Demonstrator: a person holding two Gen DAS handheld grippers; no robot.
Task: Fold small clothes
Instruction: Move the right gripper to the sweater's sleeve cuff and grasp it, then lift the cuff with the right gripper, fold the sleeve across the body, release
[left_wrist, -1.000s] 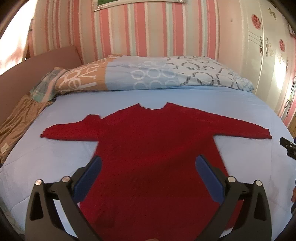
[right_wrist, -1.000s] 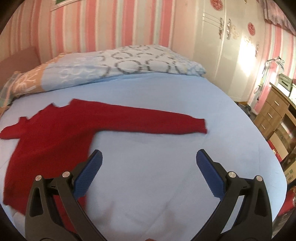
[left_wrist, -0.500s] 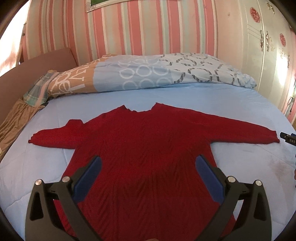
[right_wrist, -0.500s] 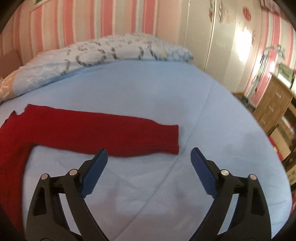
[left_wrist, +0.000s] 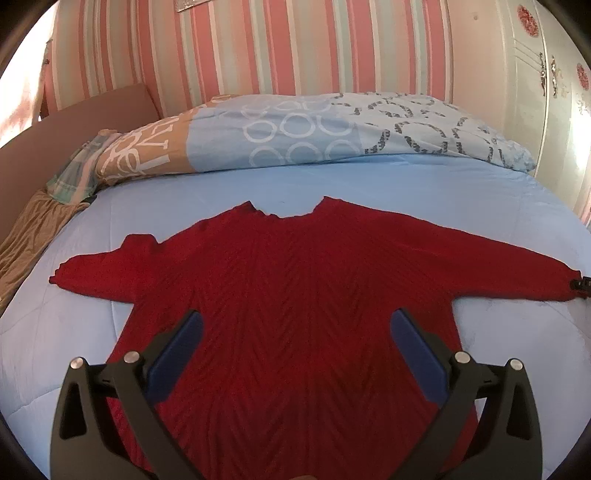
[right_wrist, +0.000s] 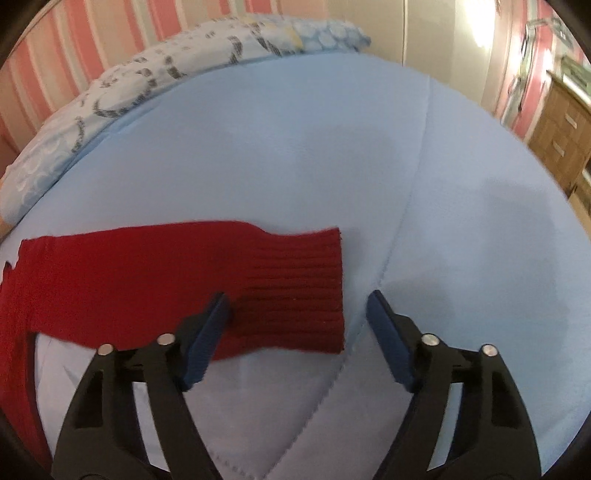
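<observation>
We see a red sweater (left_wrist: 295, 295) lying flat and face up on the light blue bedspread (left_wrist: 369, 184), sleeves spread to both sides. Our left gripper (left_wrist: 295, 332) hangs over its body with jaws wide apart, gripping nothing. Our right gripper (right_wrist: 298, 314) sits over the ribbed cuff (right_wrist: 295, 288) of the right sleeve; its jaws have just been closing and straddle the cuff, one pad against the knit, but they have not clamped it. A rolled duvet (left_wrist: 295, 136) carries large white lettering; we cannot read it.
</observation>
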